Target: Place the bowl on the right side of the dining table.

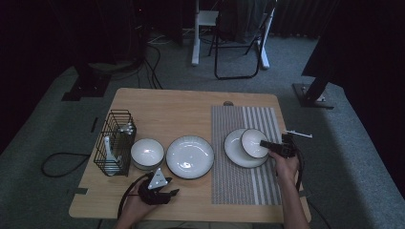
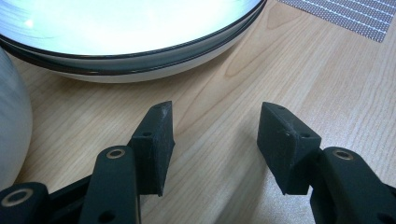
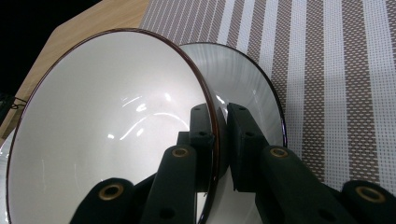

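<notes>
Bowl [image 3: 107, 135] rim pinched tight by my right gripper [image 3: 219, 135], tilted over the plate [image 1: 236, 151], probably for stacking.

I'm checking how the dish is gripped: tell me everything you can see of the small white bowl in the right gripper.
The small white bowl with a dark rim looks like glossy glazed ceramic, round and shallow, empty inside with light glints. It is tilted, its opening turned toward the camera in the right gripper view. The right gripper is shut on its rim, one jaw inside, one outside. It sits over the white plate on the striped woven placemat; whether they touch is unclear.
</notes>
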